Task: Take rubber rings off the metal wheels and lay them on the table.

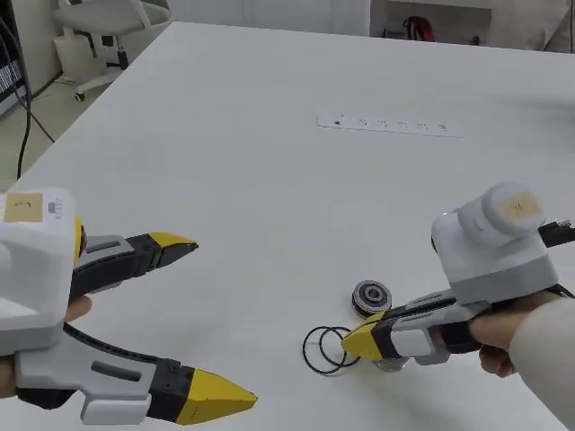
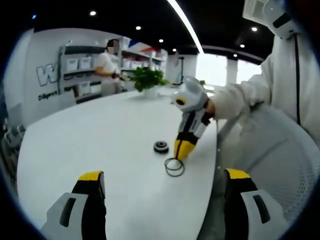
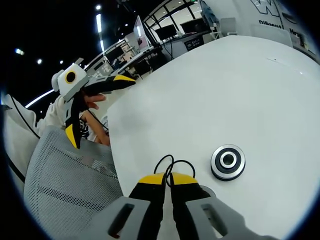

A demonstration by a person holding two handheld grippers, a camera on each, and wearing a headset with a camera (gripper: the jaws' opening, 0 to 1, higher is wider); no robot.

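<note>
By the worktop (image 1: 269, 135) near edge: rubber rings (image 1: 325, 350), two overlapped loops, lying flat.
Right tool (image 1: 352, 341): jaws pressed together on the rings' rim, seems to pinch them, likely to set them down.
Metal wheel (image 1: 371, 295): just beside rings, apart from right tool.
Left tool (image 1: 223, 320): spread wide, holding nothing, well apart, out of the way.
Room: open worktop ahead; edge close behind rings.

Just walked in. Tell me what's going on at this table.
A person works at a white table with a gripper in each hand. The right gripper, jaws together, has its tips at black rubber rings lying on the table, beside a metal wheel. Whether it pinches them is unclear. The left gripper hangs open off to the side, holding nothing.
</note>
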